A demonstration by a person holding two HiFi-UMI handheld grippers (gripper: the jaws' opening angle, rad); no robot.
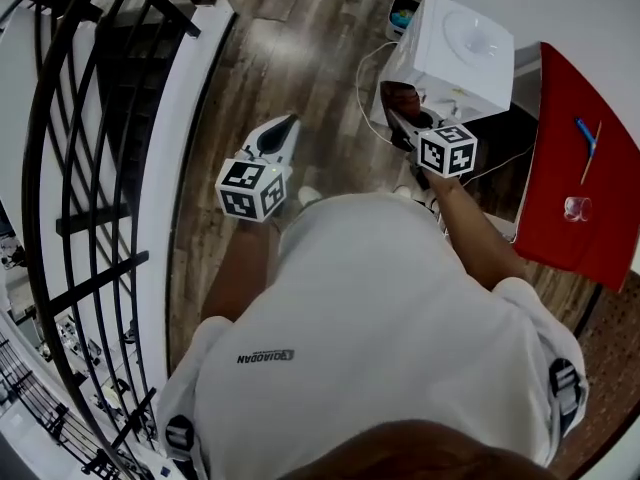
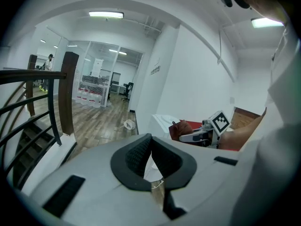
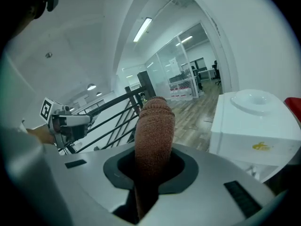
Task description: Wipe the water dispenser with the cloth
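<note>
The white water dispenser (image 1: 455, 53) stands on the wood floor ahead of me at the upper right. My right gripper (image 1: 395, 116) is just to the left of its front, shut on a folded brown cloth (image 3: 153, 131) that sticks up between the jaws. In the right gripper view the dispenser (image 3: 254, 126) sits to the right of the cloth and apart from it. My left gripper (image 1: 288, 123) hangs over bare floor further left, its pads (image 2: 141, 154) meeting at the tip with nothing between them. The left gripper view shows the cloth (image 2: 184, 128) beside the dispenser (image 2: 162, 122).
A black stair railing (image 1: 90, 168) runs along my left. A red table (image 1: 560, 128) with a blue item and a small glass (image 1: 576, 208) stands right of the dispenser. A white cable (image 1: 362, 93) loops on the floor and a small bin (image 1: 402, 13) stands behind.
</note>
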